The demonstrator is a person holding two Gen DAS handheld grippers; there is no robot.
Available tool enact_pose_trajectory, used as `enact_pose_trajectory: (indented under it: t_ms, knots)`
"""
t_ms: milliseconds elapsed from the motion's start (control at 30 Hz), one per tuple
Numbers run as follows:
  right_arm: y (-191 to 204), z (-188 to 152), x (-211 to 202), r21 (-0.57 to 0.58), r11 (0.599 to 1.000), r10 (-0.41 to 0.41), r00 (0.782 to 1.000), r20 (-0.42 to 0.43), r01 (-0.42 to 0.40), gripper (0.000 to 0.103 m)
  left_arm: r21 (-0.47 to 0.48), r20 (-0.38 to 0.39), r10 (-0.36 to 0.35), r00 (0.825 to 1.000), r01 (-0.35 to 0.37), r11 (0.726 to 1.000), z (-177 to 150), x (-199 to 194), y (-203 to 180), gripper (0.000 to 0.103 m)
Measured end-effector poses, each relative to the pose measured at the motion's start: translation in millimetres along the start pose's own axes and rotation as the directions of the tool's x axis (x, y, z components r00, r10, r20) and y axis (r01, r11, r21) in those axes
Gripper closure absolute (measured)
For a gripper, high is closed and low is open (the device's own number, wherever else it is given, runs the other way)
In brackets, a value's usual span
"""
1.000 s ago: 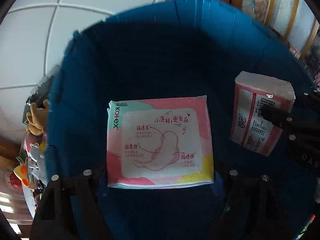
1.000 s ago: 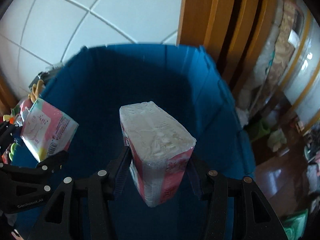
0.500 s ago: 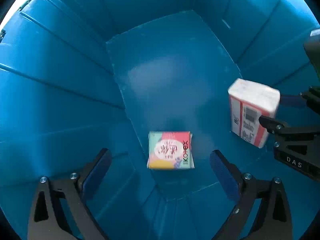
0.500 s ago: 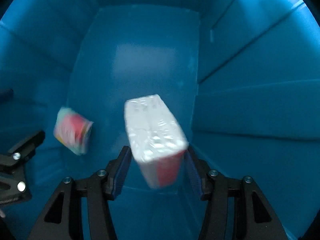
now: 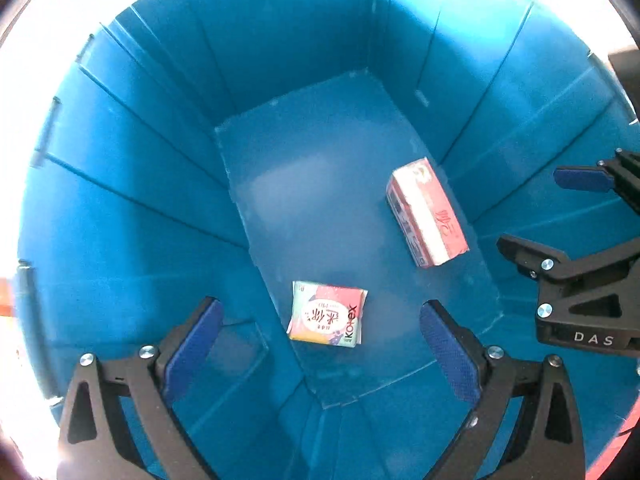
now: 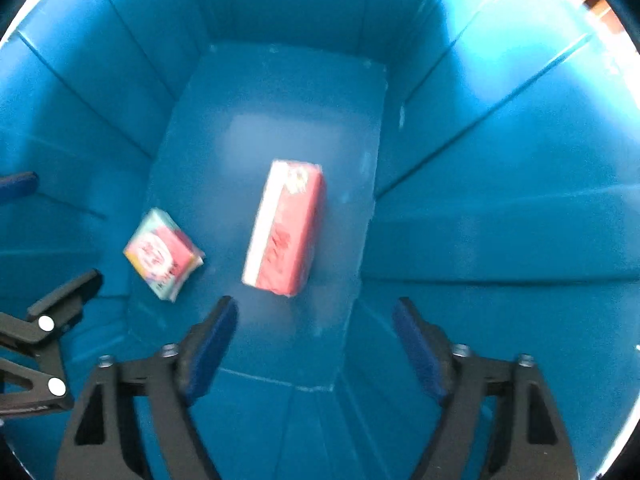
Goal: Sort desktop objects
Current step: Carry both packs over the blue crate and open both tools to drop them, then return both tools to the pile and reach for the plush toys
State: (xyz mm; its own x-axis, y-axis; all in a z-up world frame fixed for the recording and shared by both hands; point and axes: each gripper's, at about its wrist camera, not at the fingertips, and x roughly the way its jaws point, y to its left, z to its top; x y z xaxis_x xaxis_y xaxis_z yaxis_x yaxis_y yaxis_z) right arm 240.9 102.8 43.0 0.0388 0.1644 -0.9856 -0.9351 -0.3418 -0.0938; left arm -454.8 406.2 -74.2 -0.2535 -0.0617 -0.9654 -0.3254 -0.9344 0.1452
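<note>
Both grippers hang over a deep blue bin point(image 5: 132, 208), looking down into it. A pink and green Kotex pad pack point(image 5: 327, 314) lies flat on the bin floor; it also shows in the right wrist view point(image 6: 163, 254). A red and white tissue pack point(image 5: 426, 213) lies on the floor to its right, and shows in the right wrist view point(image 6: 286, 228). My left gripper point(image 5: 320, 344) is open and empty above the pad pack. My right gripper point(image 6: 316, 344) is open and empty above the tissue pack, and it shows at the right edge of the left wrist view point(image 5: 560, 216).
The bin's ribbed blue walls point(image 6: 500, 168) surround both grippers on all sides. Bright light shows past the rim point(image 5: 24, 64). The far half of the bin floor point(image 5: 312, 152) holds nothing.
My right gripper has opened and the tissue pack has dropped to the bin floor. The pad pack, released half a second ago, has settled on the floor. Both grippers have tilted down into the bin.
</note>
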Motion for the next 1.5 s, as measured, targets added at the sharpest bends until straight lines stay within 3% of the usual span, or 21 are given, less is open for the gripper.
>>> enact_pose_trajectory:
  t_ms: [167, 267, 500, 700, 833, 1133, 1367, 1500]
  knots:
    - [12.4, -2.7, -38.9, 0.001, 1.000, -0.015, 0.994, 0.110, 0.015, 0.008, -0.004, 0.116, -0.008, 0.993, 0.009, 1.000, -8.2, -42.5, 7.8, 0.003]
    - [20.2, -8.9, -67.3, -0.009, 1.000, -0.016, 0.984, 0.180, 0.018, 0.003, -0.025, 0.211, -0.004, 0.977, 0.010, 1.000, -18.4, -73.6, 18.3, 0.003]
    - [42.9, -22.0, -125.4, -0.035, 0.999, 0.037, 0.943, 0.331, -0.027, 0.000, -0.065, 0.394, 0.066, 0.917, -0.044, 0.997, -56.5, -142.5, 51.3, 0.003]
    - [78.5, -23.6, -156.8, -0.107, 0.991, 0.122, 0.902, 0.414, -0.084, 0.000, -0.181, 0.483, 0.184, 0.856, -0.108, 0.978, -98.2, -192.5, 110.3, 0.003]
    - [113.7, -21.3, -172.2, -0.186, 0.973, 0.209, 0.866, 0.454, -0.137, 0.000, -0.283, 0.491, 0.279, 0.825, -0.152, 0.947, -131.2, -214.1, 157.9, 0.003]
    - [221.2, -15.4, -198.2, -0.356, 0.920, 0.332, 0.804, 0.493, -0.162, 0.000, -0.474, 0.434, 0.419, 0.798, -0.193, 0.859, -223.8, -222.5, 277.7, 0.003]
    - [305.8, -16.7, -205.9, -0.367, 0.911, 0.365, 0.781, 0.506, -0.189, 0.000, -0.559, 0.416, 0.473, 0.777, -0.191, 0.807, -305.0, -223.2, 387.3, 0.003]
    - [354.3, -8.9, -201.7, -0.335, 0.915, 0.376, 0.770, 0.515, -0.223, 0.000, -0.583, 0.392, 0.489, 0.779, -0.200, 0.787, -338.6, -213.2, 450.6, 0.003]
